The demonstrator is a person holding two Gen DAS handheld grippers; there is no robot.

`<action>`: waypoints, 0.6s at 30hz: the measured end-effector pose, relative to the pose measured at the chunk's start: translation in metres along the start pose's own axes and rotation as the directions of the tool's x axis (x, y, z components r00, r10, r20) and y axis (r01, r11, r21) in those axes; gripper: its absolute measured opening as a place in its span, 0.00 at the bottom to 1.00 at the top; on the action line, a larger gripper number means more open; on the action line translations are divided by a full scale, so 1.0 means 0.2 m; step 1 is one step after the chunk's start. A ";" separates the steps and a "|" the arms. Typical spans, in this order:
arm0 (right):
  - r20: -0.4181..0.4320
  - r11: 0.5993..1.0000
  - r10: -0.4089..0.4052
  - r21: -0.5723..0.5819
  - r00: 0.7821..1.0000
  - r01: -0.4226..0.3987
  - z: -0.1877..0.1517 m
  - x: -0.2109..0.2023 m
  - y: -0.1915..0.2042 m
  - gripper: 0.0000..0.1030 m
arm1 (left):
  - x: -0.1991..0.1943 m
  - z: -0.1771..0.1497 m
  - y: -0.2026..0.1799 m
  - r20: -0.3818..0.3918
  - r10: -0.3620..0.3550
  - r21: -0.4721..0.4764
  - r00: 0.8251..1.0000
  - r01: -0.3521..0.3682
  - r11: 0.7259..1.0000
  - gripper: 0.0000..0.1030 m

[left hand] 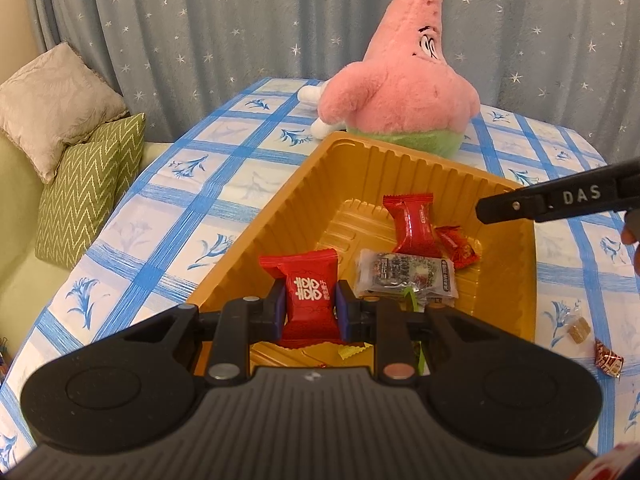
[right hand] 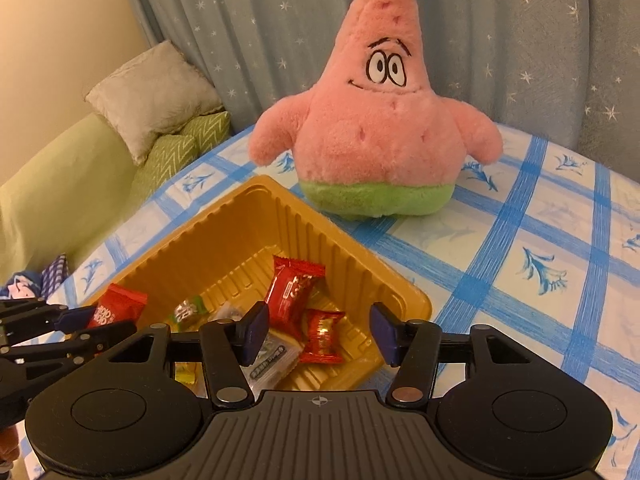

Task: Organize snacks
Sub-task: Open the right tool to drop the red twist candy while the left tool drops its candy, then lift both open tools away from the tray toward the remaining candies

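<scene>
A gold plastic tray (left hand: pixel 360 168) (right hand: pixel 224 236) sits on the blue-checked tablecloth. My left gripper (left hand: pixel 310 300) is shut on a red packet with white characters (left hand: pixel 308 276), held over the tray's near corner. In the right wrist view this packet (right hand: pixel 116 310) shows at the left. My right gripper (right hand: pixel 320 330) stands open over the tray's right side. A small red candy (right hand: pixel 322 336) lies in the tray below the gap, untouched by the pads. A larger red packet (right hand: pixel 294 292) (left hand: pixel 412 224) and a clear printed packet (left hand: pixel 404 276) also lie inside.
A pink plush star (left hand: pixel 400 80) (right hand: pixel 376 120) stands just behind the tray. Two loose candies (left hand: pixel 576 330) (left hand: pixel 608 362) lie on the cloth right of the tray. Cushions (left hand: pixel 52 108) rest on a green sofa at the left, beyond the table's edge.
</scene>
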State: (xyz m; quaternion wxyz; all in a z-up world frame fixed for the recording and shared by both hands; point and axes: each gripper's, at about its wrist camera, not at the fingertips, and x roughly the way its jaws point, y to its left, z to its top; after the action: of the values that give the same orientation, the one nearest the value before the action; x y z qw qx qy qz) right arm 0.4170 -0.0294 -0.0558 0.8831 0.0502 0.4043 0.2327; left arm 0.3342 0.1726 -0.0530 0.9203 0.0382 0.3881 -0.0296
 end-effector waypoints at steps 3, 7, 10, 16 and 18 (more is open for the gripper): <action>0.004 1.000 0.011 -0.005 1.000 -0.011 -0.02 -0.02 0.01 0.54 | 0.00 0.00 0.00 0.000 -0.002 -0.001 1.000 0.002 1.000 0.23; -0.003 1.000 0.024 -0.004 1.000 -0.024 -0.03 -0.03 0.02 0.54 | 0.00 0.00 0.00 0.002 -0.003 -0.001 1.000 0.003 1.000 0.23; -0.002 1.000 0.028 -0.006 1.000 -0.028 -0.04 -0.04 0.03 0.54 | -0.01 0.01 -0.01 0.003 -0.003 -0.001 1.000 0.003 1.000 0.23; 0.005 0.999 0.039 -0.005 0.999 -0.039 -0.05 -0.07 0.05 0.54 | -0.02 0.01 0.00 0.000 -0.002 -0.024 1.000 0.002 1.000 0.26; 0.009 0.999 0.046 -0.002 0.999 -0.046 -0.06 -0.09 0.05 0.54 | -0.02 0.01 0.01 0.000 0.001 -0.033 1.000 -0.001 0.999 0.29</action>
State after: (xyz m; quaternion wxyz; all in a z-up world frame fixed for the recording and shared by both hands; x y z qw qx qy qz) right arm 0.3950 -0.0292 -0.0481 0.8794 0.0597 0.3988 0.2529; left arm 0.3319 0.1738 -0.0484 0.9208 0.0230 0.3887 -0.0227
